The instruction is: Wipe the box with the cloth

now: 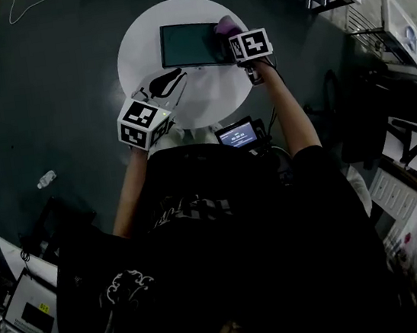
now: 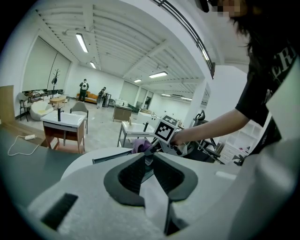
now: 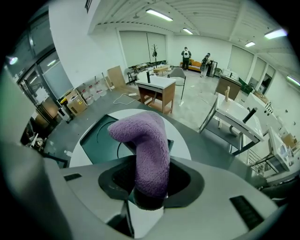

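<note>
R fingers (image 3: 186,182) clamp purple cloth (image 3: 149,150); L fingers (image 2: 133,177) touching, empty.

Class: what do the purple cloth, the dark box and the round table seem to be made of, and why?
Cloth: soft fleece or microfibre; fuzzy nap, bends limply.
Box: smooth, dull dark green; plastic or coated card, unclear which.
Table: white, even matte top; perhaps laminate or paint.

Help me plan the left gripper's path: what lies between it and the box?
Only bare white tabletop lies between the left gripper and the box, as the head view shows. The cloth is at the box's far right corner.
</note>
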{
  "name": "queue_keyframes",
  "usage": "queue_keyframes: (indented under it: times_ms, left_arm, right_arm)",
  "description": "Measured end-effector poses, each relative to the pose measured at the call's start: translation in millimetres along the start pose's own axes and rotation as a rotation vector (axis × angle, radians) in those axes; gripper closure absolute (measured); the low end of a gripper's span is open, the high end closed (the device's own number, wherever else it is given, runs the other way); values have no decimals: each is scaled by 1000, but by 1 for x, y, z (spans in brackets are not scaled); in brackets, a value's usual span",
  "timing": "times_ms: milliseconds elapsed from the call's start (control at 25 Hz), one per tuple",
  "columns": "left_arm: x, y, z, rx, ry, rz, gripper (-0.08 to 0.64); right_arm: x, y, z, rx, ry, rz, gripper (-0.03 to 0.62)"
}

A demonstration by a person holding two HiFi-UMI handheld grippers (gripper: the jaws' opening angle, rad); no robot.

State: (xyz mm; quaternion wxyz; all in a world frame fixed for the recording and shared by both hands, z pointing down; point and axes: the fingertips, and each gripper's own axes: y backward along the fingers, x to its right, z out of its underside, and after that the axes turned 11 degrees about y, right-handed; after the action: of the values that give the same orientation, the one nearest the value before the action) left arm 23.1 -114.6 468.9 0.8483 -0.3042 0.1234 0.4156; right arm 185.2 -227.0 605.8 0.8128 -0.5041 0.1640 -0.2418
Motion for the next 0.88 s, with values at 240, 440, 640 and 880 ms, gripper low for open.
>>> queue_keyframes:
  times_ms: [240, 440, 640, 880]
  left_arm:
    - [-4, 7, 5, 10, 13, -23, 514]
    - [-17, 25, 14, 23, 37, -58, 514]
    - [-19, 29, 15, 36, 43, -72, 514]
    - [-18, 39, 17, 49, 49, -72, 514]
  right_arm:
    - [-21, 12, -13, 62, 24, -37, 454]
    - [-85, 13, -31, 118, 94, -119, 454]
    - [-148, 7, -42, 147, 137, -219, 454]
    - [-199, -11, -45, 137, 168, -262, 454]
